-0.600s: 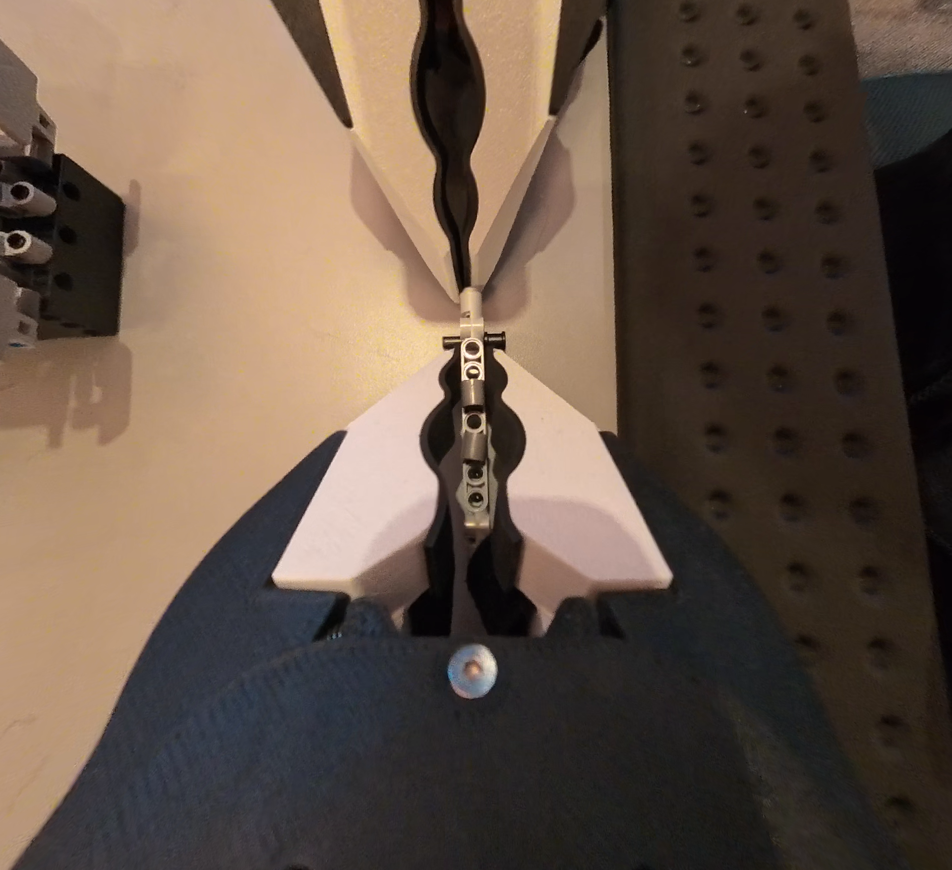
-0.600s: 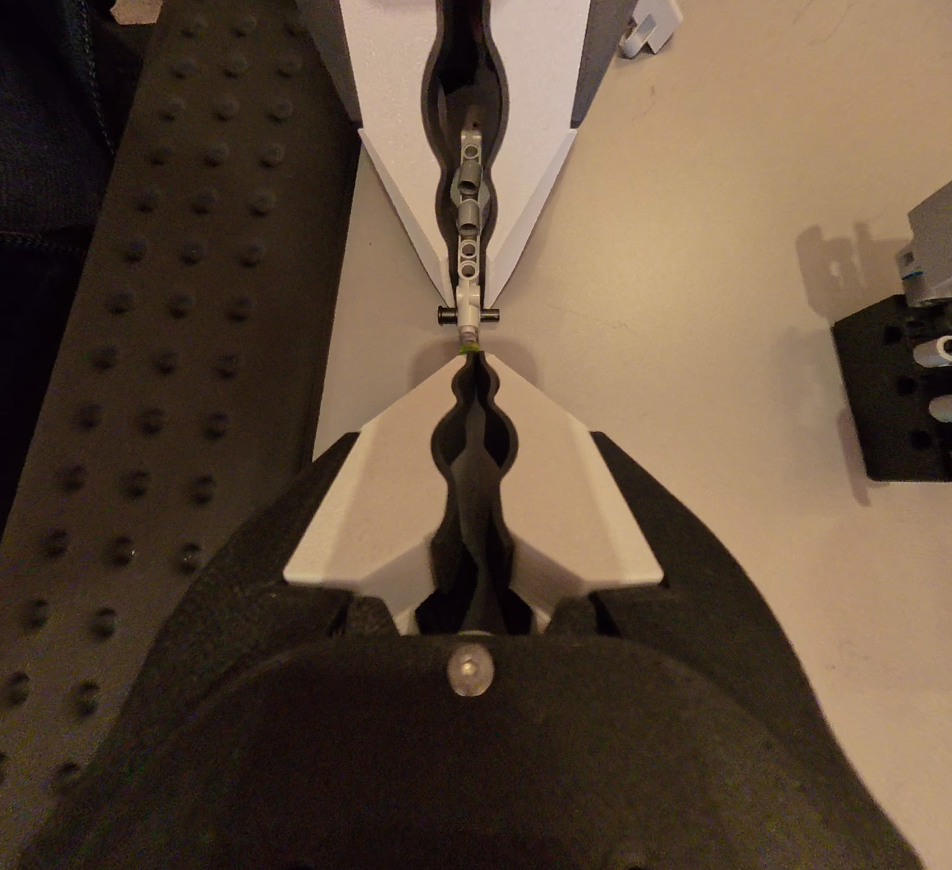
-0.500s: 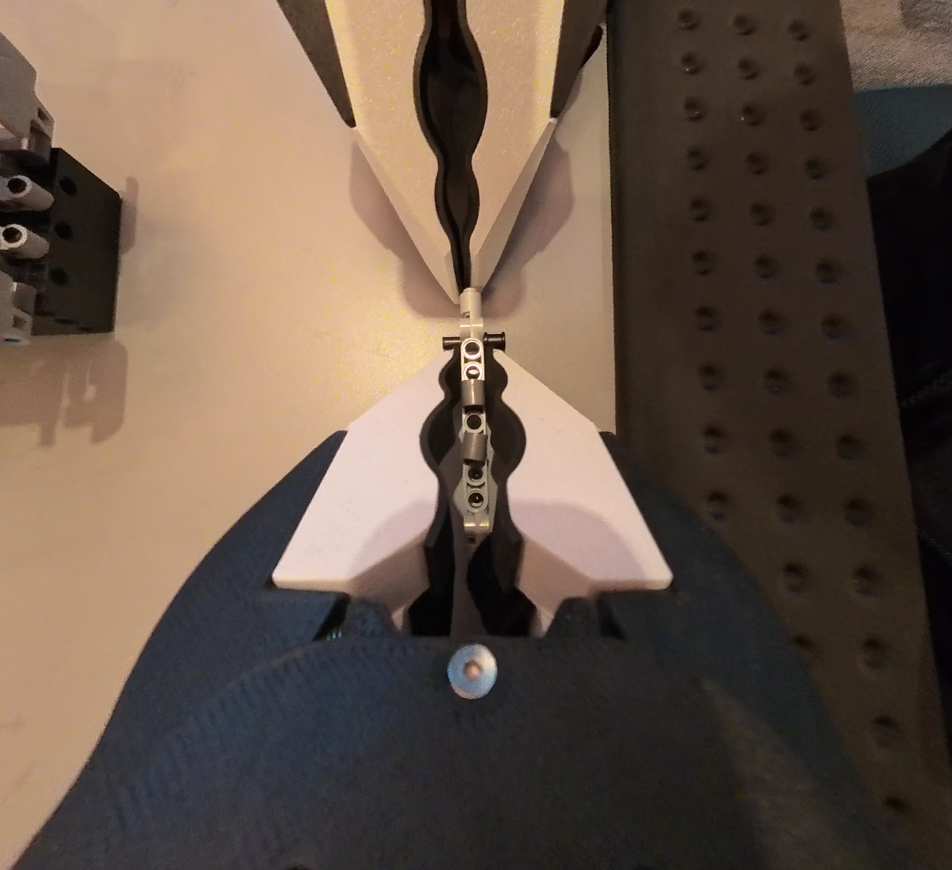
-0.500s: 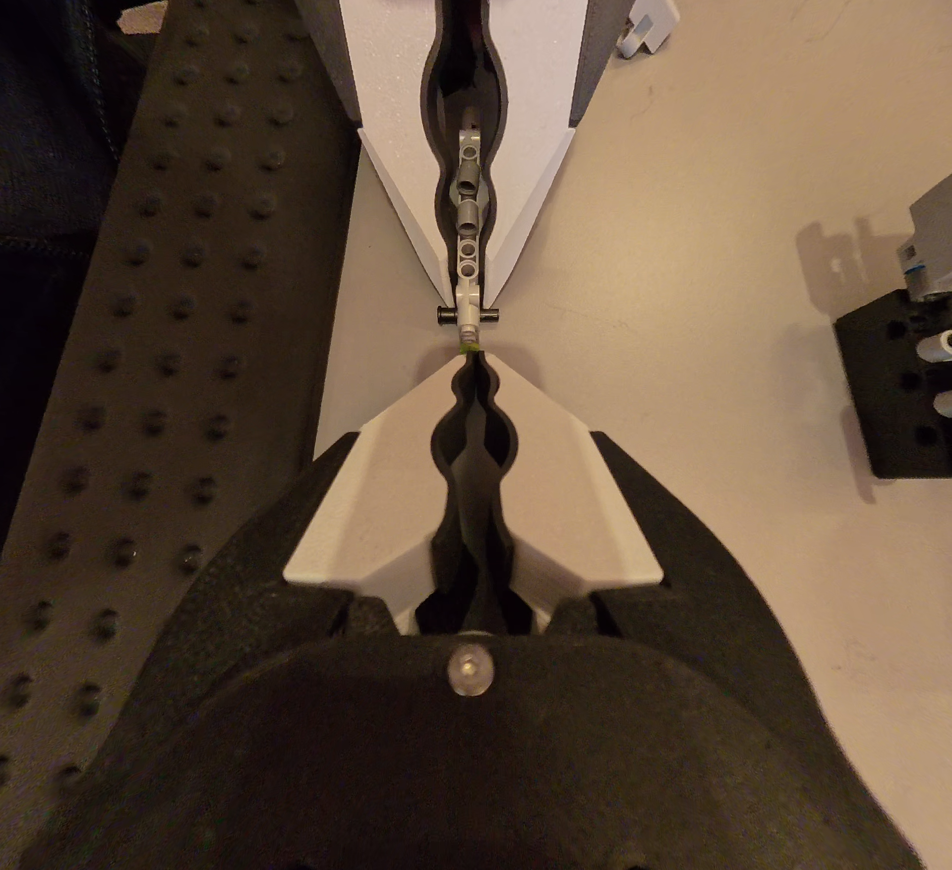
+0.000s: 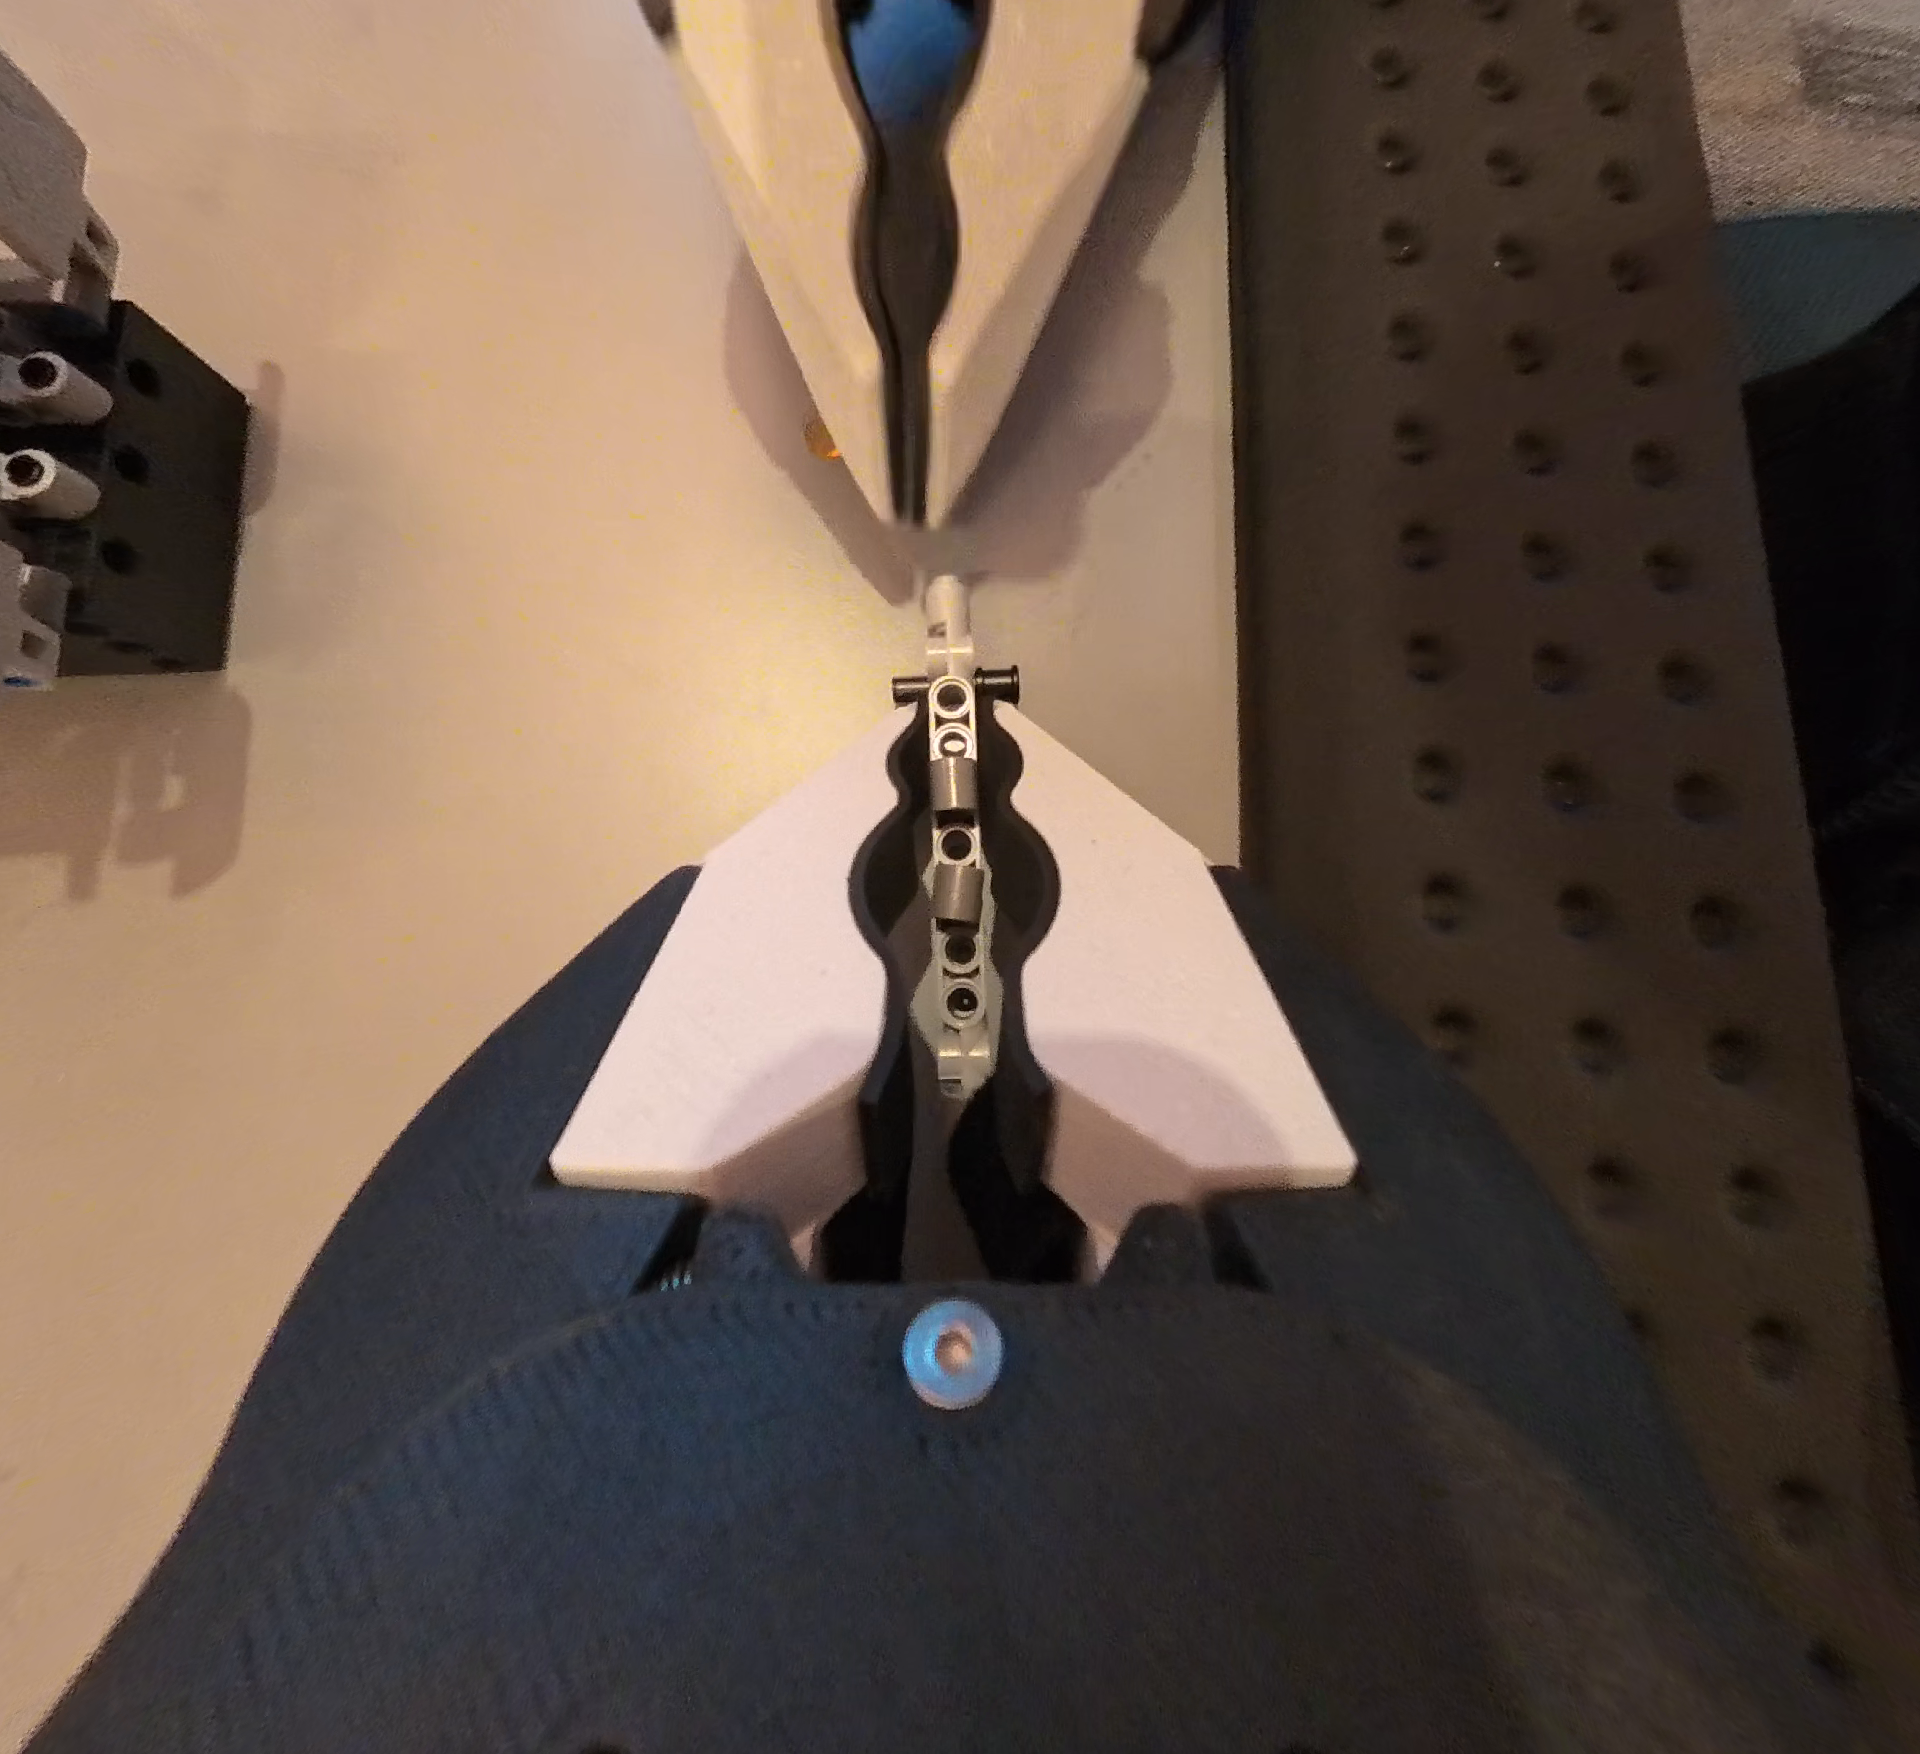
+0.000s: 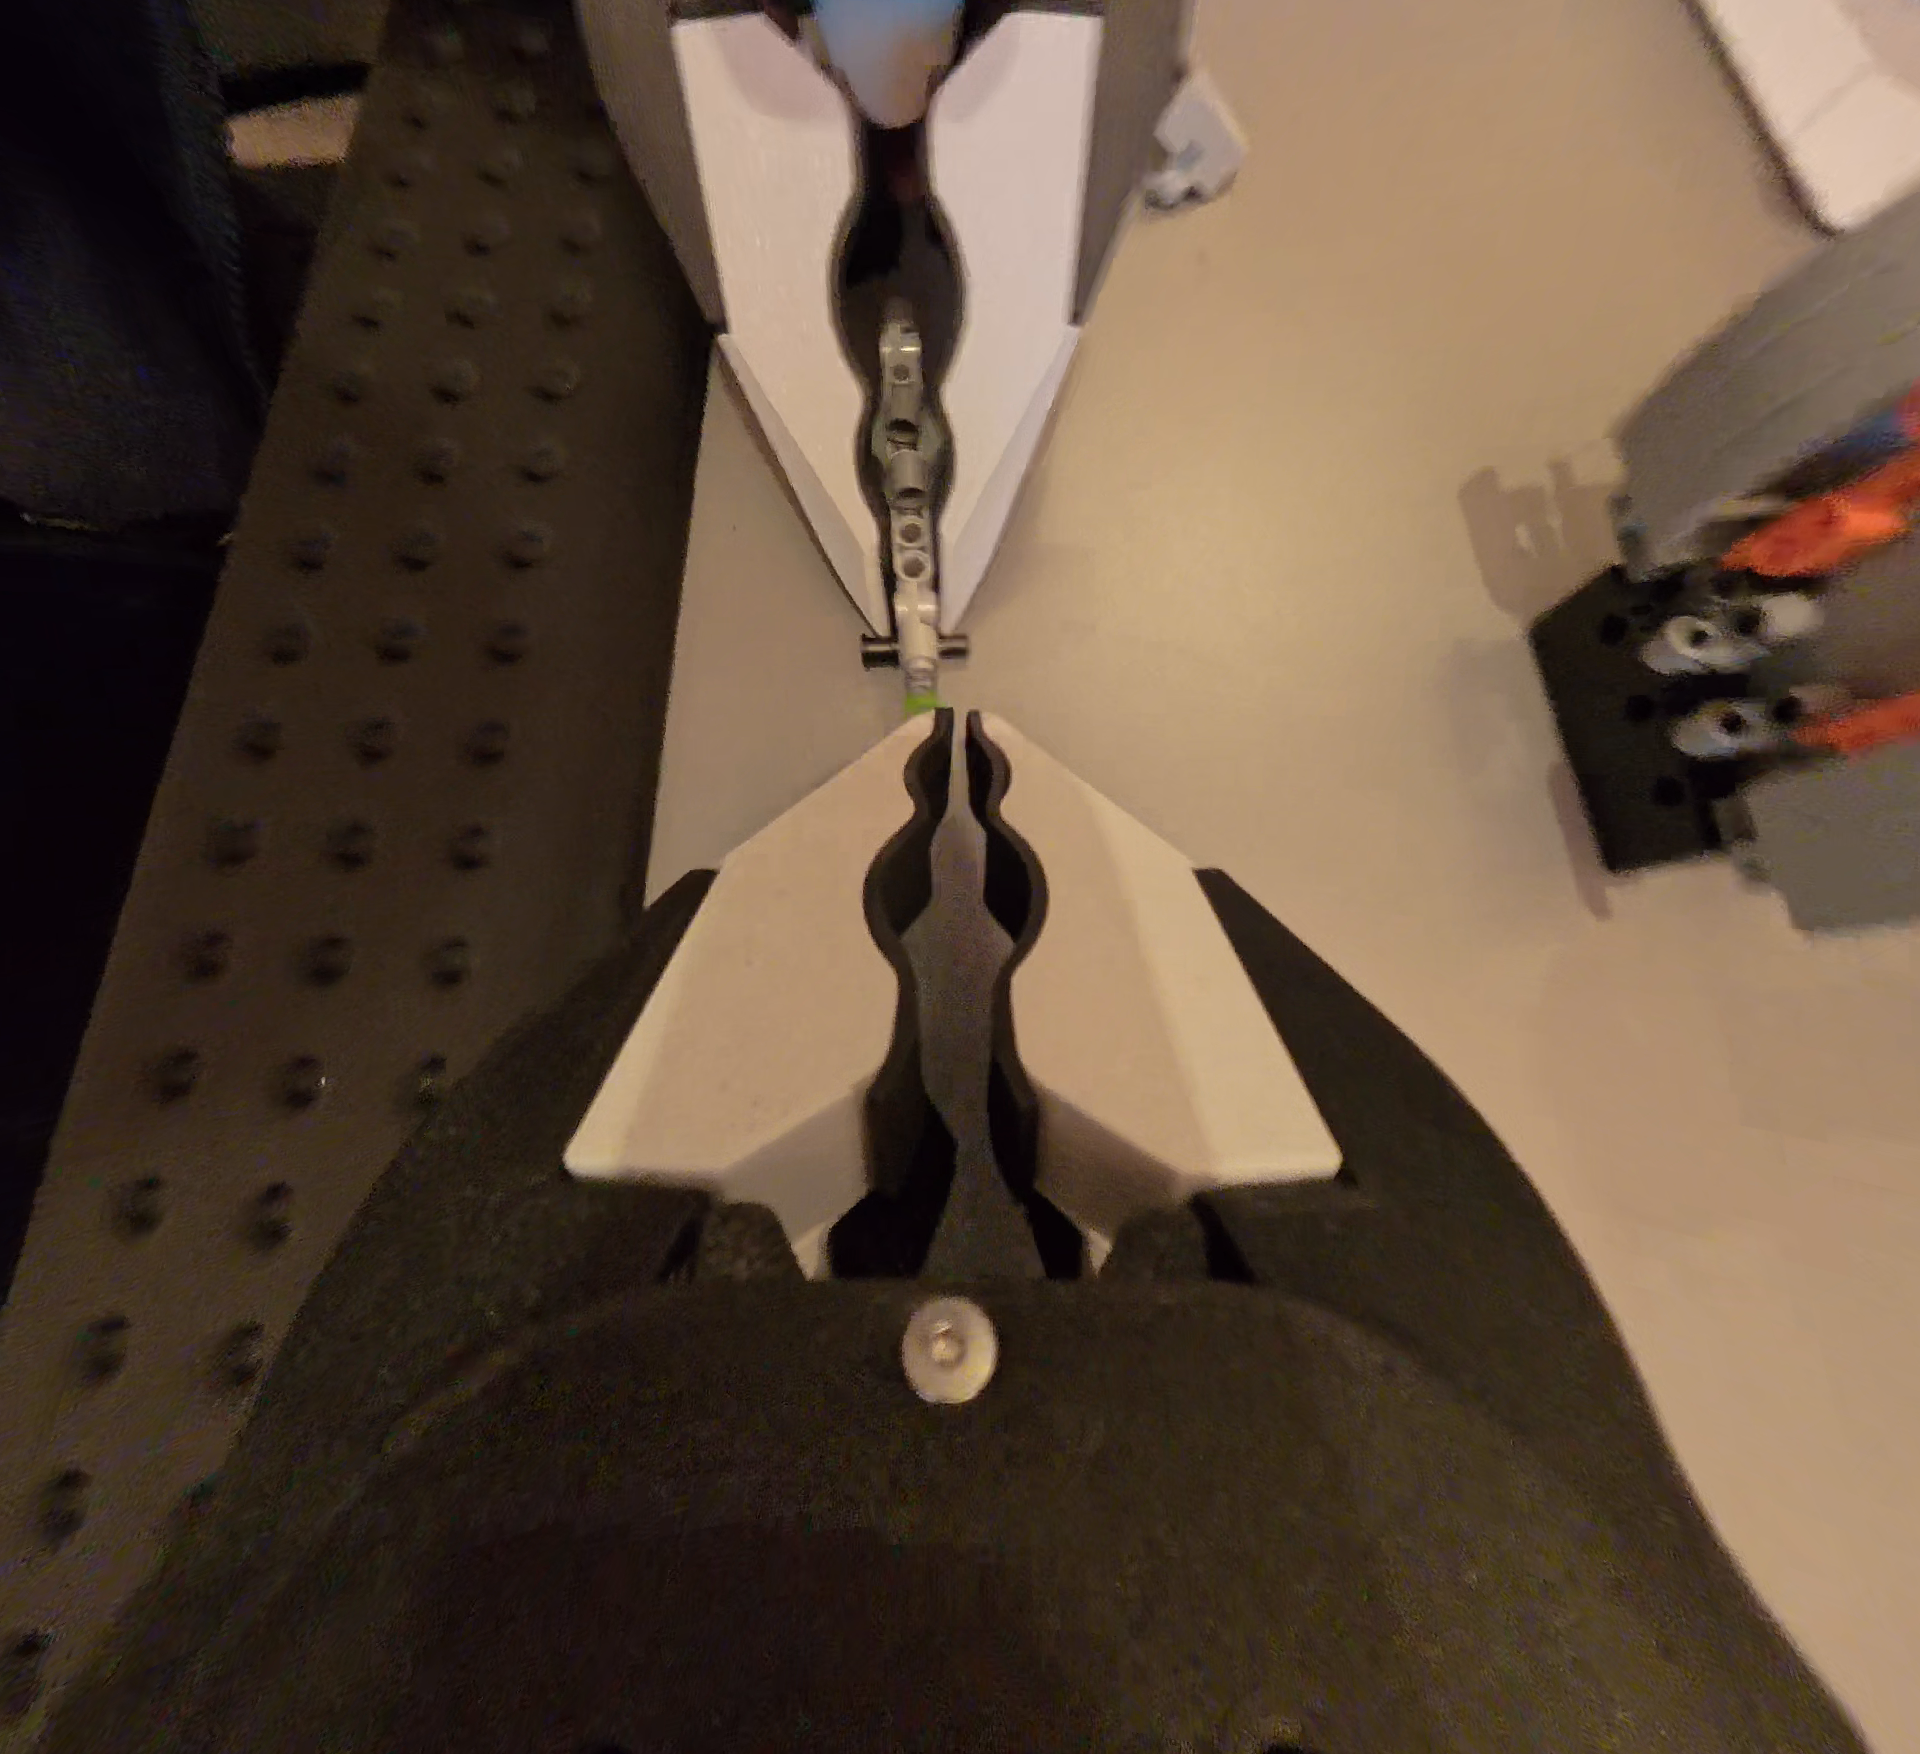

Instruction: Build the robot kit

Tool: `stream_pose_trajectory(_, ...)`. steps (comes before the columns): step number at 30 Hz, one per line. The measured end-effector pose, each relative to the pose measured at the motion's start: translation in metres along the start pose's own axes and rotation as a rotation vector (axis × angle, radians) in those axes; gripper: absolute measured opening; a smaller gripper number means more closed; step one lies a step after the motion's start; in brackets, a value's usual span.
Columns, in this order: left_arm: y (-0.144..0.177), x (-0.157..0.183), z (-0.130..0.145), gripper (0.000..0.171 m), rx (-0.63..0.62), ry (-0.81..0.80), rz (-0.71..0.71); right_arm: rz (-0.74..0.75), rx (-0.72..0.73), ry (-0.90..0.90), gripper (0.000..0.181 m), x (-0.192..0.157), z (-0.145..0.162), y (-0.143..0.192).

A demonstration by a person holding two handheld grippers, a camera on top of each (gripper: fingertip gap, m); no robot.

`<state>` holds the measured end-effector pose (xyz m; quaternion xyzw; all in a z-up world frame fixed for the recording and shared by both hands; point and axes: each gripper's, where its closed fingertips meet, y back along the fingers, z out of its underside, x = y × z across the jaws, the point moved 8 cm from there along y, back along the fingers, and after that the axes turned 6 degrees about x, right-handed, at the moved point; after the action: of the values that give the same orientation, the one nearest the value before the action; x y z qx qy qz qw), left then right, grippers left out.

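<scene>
Your left gripper (image 5: 954, 717) is clamped on the grey perforated plastic beam assembly (image 5: 958, 857); your right gripper (image 6: 956, 717), fingertips slightly apart, sits just off its tip, near the bench (image 5: 468, 146) edge.

- Beam (image 5: 956, 857): light grey, dark grey sleeves, black cross-pin.
- Mat (image 5: 1538, 665) at 3 o'clock: dark brown, dotted grid.
- Table (image 5: 468, 250): beige.
- Block (image 6: 1704, 728) at 3 o'clock: black, orange parts.

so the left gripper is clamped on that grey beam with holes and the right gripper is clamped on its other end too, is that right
Not quite. The left gripper is shut on the grey beam, but the right gripper holds nothing: the right wrist view shows a narrow gap between its fingertips, which sit just short of the beam's tip.
</scene>
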<state>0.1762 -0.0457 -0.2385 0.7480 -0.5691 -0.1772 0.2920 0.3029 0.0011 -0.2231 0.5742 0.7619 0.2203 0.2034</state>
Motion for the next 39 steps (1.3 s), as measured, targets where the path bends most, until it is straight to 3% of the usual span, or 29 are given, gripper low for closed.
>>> stream_pose_trajectory(4,0.003,-0.002,0.002,0.006,-0.008,-0.028,-0.047,0.072,0.049,-0.103,0.008,0.017,0.010,0.029)
stream_pose_trajectory(11,0.003,0.000,0.002,0.015,-0.012,-0.027,-0.038,0.102,-0.071,-0.083,0.018,0.018,0.025,0.025)
stream_pose_trajectory(19,0.003,0.003,0.000,0.023,-0.015,-0.027,-0.032,0.100,-0.103,-0.026,0.000,0.014,0.024,0.011)
stream_pose_trajectory(26,0.004,0.001,0.001,0.029,-0.025,-0.030,-0.058,0.077,-0.084,-0.029,0.000,0.012,0.022,0.010)
stream_pose_trajectory(31,0.005,0.000,0.000,0.025,-0.012,-0.009,-0.044,0.107,-0.078,-0.053,0.013,0.018,0.019,0.009)
stream_pose_trajectory(39,0.010,-0.005,-0.001,0.037,0.007,0.023,-0.064,0.098,-0.081,-0.043,0.005,0.018,0.018,0.005)
